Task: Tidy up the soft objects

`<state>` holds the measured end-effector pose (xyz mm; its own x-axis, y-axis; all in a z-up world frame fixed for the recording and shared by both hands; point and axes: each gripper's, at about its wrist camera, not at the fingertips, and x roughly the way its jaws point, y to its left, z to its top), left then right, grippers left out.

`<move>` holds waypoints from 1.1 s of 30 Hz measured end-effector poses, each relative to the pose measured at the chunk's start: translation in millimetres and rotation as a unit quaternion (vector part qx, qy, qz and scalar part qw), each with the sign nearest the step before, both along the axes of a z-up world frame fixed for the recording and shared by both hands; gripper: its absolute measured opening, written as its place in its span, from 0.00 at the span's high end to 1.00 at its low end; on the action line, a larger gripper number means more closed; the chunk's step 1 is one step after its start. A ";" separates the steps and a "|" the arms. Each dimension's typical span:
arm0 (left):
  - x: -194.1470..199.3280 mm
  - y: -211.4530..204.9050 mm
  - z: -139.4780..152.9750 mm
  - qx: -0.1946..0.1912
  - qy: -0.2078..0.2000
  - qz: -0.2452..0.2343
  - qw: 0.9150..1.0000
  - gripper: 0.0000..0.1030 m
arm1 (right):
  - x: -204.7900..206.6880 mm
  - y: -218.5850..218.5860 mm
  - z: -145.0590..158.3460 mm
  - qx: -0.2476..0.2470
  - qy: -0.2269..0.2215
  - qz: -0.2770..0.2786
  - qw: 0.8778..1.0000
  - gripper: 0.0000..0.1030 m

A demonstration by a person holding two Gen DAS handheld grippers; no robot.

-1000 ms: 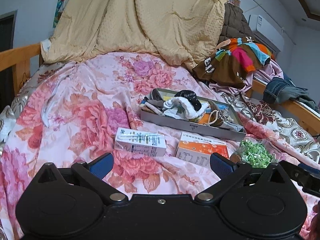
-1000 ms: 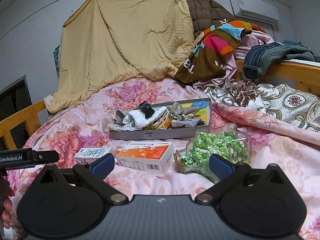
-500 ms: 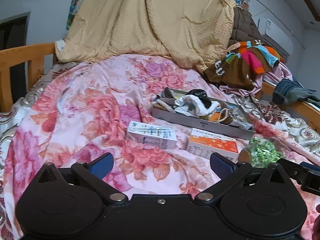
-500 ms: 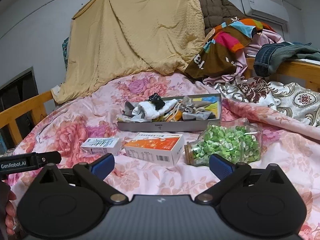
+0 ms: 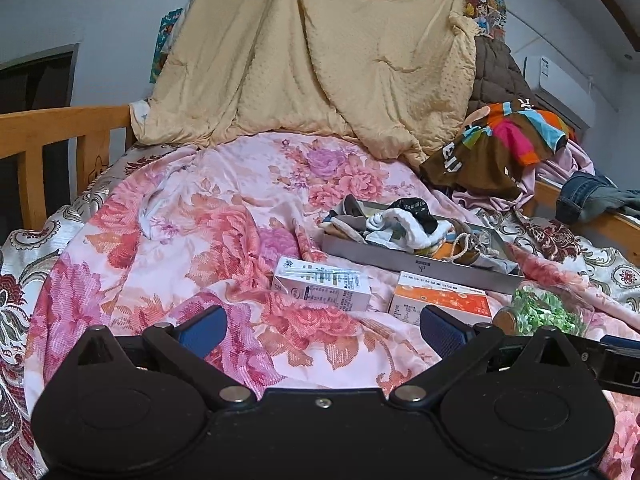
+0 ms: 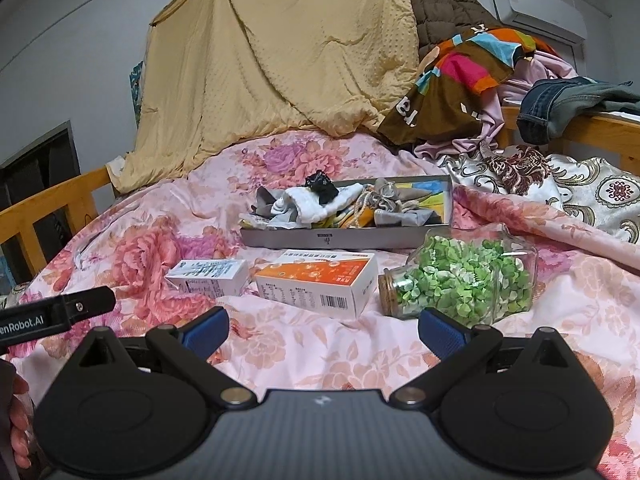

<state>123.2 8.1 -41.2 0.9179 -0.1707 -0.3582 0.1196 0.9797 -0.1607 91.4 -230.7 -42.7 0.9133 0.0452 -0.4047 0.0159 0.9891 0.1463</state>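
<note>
A grey tray (image 5: 420, 266) (image 6: 344, 239) lies on the floral bedspread, heaped with soft things: a white sock (image 5: 412, 228) (image 6: 320, 204), a black bundle (image 6: 320, 186), grey cloths and a drawstring pouch (image 6: 382, 196). In front of it lie a white carton (image 5: 324, 284) (image 6: 210, 276), an orange box (image 5: 440, 300) (image 6: 320, 284) and a glass jar of green paper stars (image 5: 540, 312) (image 6: 464, 276) on its side. My left gripper (image 5: 322, 326) and my right gripper (image 6: 324, 330) both stand open over the bedspread, short of these things, holding nothing.
A tan quilt (image 5: 312, 68) hangs at the back. Clothes are piled at the right: a colourful brown garment (image 6: 460, 80), jeans (image 6: 568, 104). Wooden bed rails (image 5: 60, 136) (image 6: 600, 128) run along both sides. A hand (image 6: 18, 432) shows at the lower left.
Both grippers have drawn back and swung so the tray and boxes sit further right and further away in view. Both stayed open and nothing on the bed moved.
</note>
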 end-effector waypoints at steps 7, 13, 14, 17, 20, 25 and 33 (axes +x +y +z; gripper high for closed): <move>-0.9 -1.8 -5.7 0.005 0.006 -0.004 1.000 0.01 | 1.3 0.0 -0.8 0.005 0.001 -0.001 1.000 0.00; -2.2 -3.3 -7.4 0.009 0.006 -0.008 1.000 0.01 | 3.2 -2.6 -1.5 0.006 0.002 -0.008 1.000 0.00; -2.3 -3.3 -7.7 0.010 0.006 -0.008 1.000 0.01 | 3.6 -2.7 -1.9 0.006 0.003 -0.009 1.000 0.00; -3.1 -3.8 -8.3 0.010 0.006 -0.009 1.000 0.01 | 4.6 -3.3 -2.5 0.006 0.005 -0.010 1.000 0.00; -3.2 -4.0 -8.3 0.010 0.006 -0.009 1.000 0.01 | 5.1 -3.2 -3.2 0.005 0.008 -0.010 1.000 0.00; -3.3 -4.4 -8.8 0.010 0.007 -0.009 1.000 0.01 | 5.5 -2.7 -3.7 0.004 0.009 -0.010 1.000 0.00; -3.7 -5.2 -9.2 0.011 0.007 -0.009 1.000 0.01 | 6.3 -2.3 -4.5 0.003 0.012 -0.009 1.000 0.00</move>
<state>119.5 2.9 -50.5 0.9094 -0.1803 -0.3750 0.1360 0.9805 -0.1416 97.7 -232.9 -47.3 0.9041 0.0306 -0.4263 0.0381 0.9877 0.1517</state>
